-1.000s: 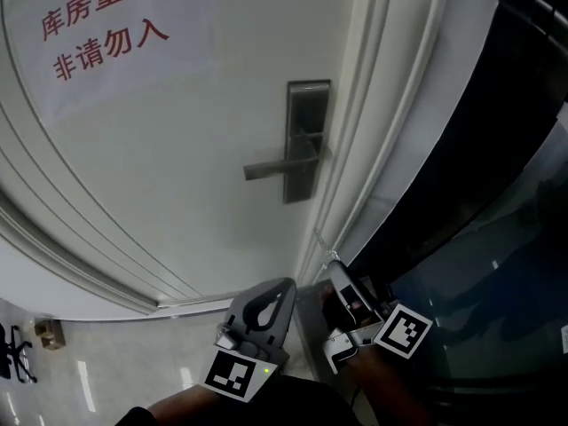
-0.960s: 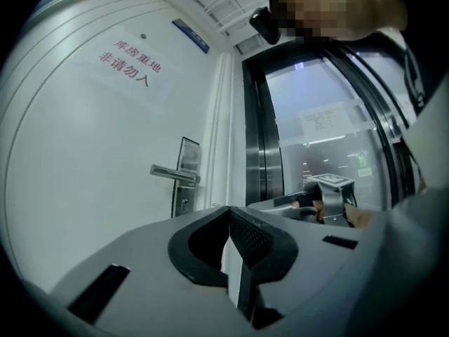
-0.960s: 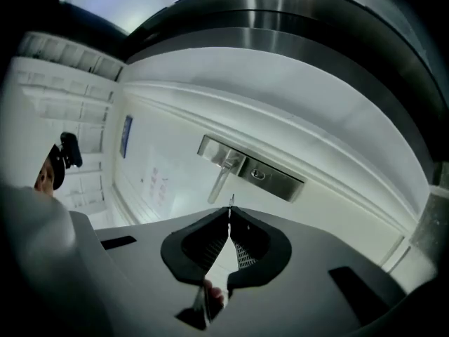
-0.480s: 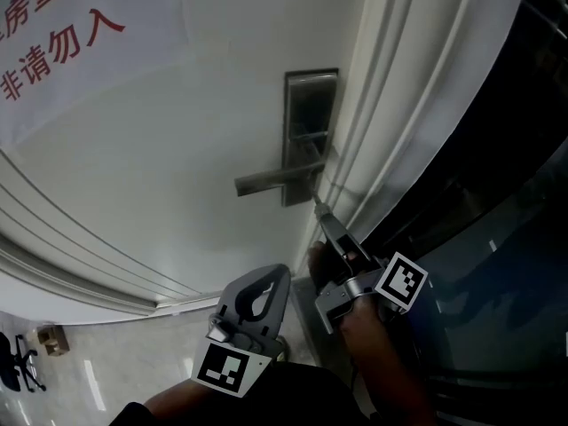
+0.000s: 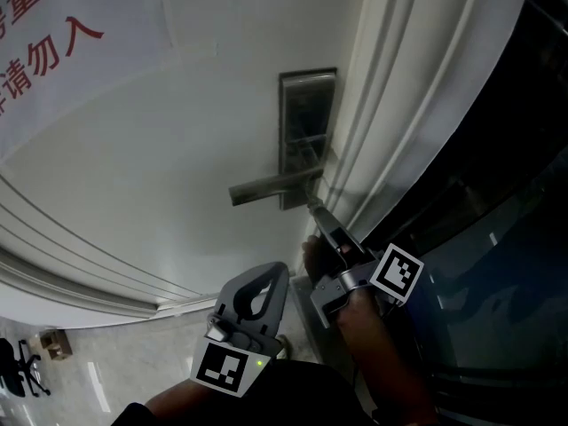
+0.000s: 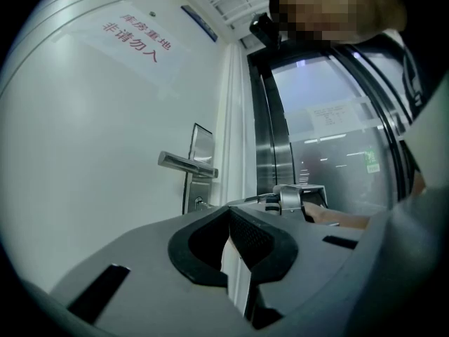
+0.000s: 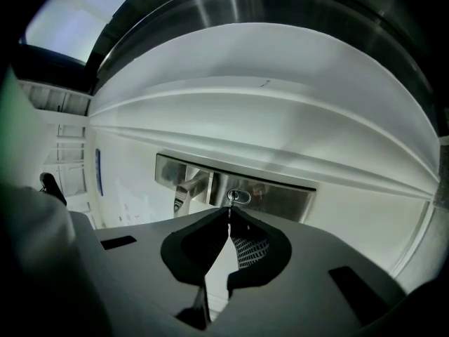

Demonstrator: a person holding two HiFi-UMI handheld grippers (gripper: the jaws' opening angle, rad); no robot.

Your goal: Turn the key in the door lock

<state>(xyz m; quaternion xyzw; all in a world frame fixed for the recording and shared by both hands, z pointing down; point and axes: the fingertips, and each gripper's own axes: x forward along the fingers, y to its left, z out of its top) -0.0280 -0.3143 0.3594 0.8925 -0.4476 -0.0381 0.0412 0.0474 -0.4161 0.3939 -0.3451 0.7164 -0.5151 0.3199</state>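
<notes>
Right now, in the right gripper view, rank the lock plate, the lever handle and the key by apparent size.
1. lock plate, the widest by far.
2. lever handle, foreshortened, so likely longer than it looks.
3. key, a sliver at the right gripper's closed tips.

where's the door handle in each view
Head view: handle at centre, sticking left from the lock plate.
Left gripper view: handle left of centre, above the jaws.
Right gripper view: handle small, upper left of the jaws, left of the key.
Shared landmark: the lock plate.
</notes>
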